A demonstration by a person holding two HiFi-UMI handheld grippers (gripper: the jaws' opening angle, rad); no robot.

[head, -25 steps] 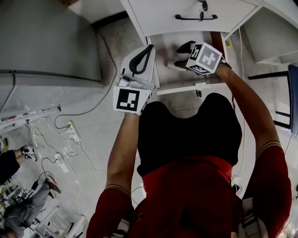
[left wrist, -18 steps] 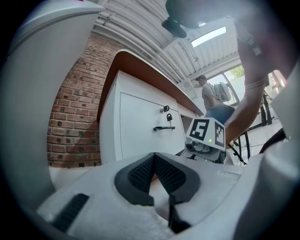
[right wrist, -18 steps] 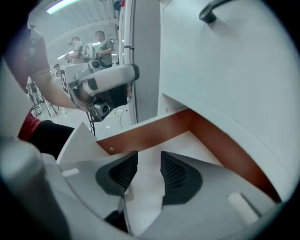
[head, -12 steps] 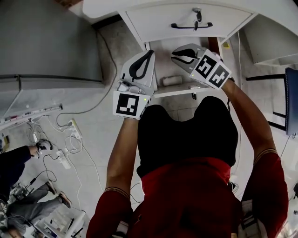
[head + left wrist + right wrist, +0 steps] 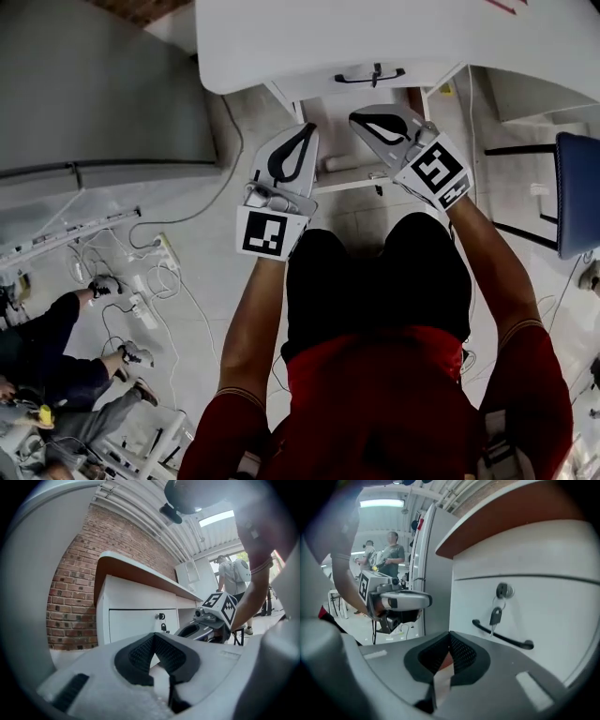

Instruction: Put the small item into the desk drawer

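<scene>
The small item (image 5: 338, 163), a pale cylinder, lies in the open lower drawer (image 5: 354, 182) of the white desk (image 5: 309, 42). Above it the upper drawer (image 5: 370, 75) is closed, with a black handle (image 5: 501, 637) and a key (image 5: 495, 616) hanging from its lock. My right gripper (image 5: 358, 115) hovers above the open drawer's right part, shut and empty, clear of the item. To the drawer's left my left gripper (image 5: 305, 129) is held still, its jaws shut with nothing between them. Each gripper also shows in the other's view: the right gripper (image 5: 211, 620) and the left gripper (image 5: 393, 599).
A grey cabinet (image 5: 94, 94) stands left of the desk. A blue chair (image 5: 577, 192) is at the right edge. Cables and a power strip (image 5: 141, 281) lie on the floor at the left, with people (image 5: 56, 347) beyond them.
My right gripper rose out of the open drawer, left the small item lying inside, and went from open to shut. The left gripper barely moved.
</scene>
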